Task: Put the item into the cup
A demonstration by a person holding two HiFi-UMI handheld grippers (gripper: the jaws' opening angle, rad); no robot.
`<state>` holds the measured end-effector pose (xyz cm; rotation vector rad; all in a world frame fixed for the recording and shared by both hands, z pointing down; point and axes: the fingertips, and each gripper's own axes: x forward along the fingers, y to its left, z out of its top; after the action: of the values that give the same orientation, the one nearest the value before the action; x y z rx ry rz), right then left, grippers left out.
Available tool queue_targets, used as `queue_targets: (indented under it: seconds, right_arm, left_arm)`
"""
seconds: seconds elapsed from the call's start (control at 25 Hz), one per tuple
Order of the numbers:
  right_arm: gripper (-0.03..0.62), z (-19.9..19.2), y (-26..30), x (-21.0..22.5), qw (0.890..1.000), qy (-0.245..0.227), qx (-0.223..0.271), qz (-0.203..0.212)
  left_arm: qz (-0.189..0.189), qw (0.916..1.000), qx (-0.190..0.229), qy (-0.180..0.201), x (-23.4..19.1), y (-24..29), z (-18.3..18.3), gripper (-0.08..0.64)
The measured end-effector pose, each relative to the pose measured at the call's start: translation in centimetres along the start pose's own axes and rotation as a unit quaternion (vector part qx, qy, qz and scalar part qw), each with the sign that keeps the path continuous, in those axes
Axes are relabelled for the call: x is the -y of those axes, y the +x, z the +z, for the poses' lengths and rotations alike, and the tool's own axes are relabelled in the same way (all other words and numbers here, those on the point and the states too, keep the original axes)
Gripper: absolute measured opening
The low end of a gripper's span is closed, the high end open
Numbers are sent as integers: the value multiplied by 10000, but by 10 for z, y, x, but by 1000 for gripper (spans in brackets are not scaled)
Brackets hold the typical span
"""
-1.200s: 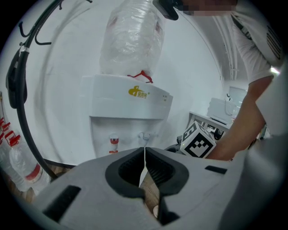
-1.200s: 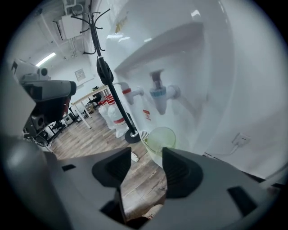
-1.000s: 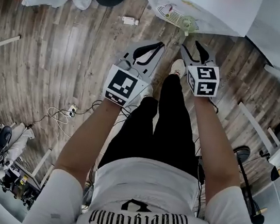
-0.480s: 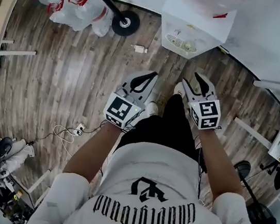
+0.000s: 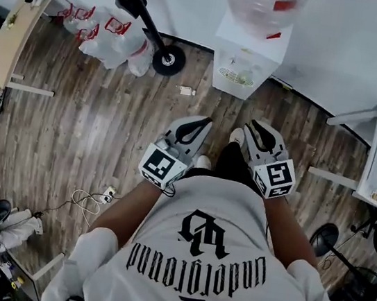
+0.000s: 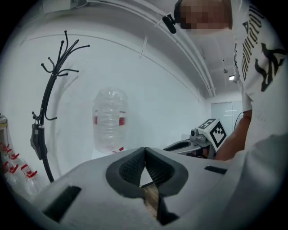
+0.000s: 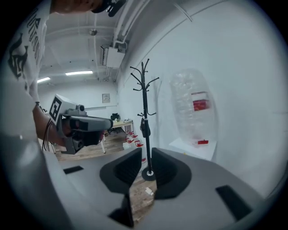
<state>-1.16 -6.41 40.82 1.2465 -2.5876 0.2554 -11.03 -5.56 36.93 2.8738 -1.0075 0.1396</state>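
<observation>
Both grippers are held out low in front of the body, side by side above the wooden floor [image 5: 87, 124], with both forearms bent forward from the elbows. The left gripper [image 5: 202, 122] is pointed forward and slightly right, and its jaws are seen pressed together at the tips with nothing between them. The right gripper [image 5: 256, 127] is angled slightly left; its jaws are closing, a narrow gap is left, and only floor and the coat stand [image 7: 144, 103] are seen through it. The item and the cup cannot be made out in any view.

Compared with a second ago, the water dispenser [image 5: 247, 64] is brought further into view, the grippers are drawn closer to the torso, and the right jaws are narrowed.
</observation>
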Motion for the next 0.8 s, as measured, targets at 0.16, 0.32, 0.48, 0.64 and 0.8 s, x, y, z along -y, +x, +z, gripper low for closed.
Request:
queue_targets:
  seconds: [0.16,0.32,0.48,0.64,0.8]
  right_arm:
    - [32,17,-28,-13,9998,-55,198,-71]
    - [6,40,-56,-18,9989,-180,413,-123]
    - [6,62,-76,-20,9973,-372,629,62]
    - [6,79,-98,-22,9949,-531,796,308]
    - [6,82,-128,-20,9928,-622,923,440]
  left_arm:
    - [-132,9998,128,59,28,-13,32,6]
    - [-149,9997,203,32,38,-21,48,5]
    - [-130,9994,266,152,44,-26,56,5]
    - [-52,9989,362,283,57,-27,68,5]
    - [66,9989,368,289,85,-24,79,5]
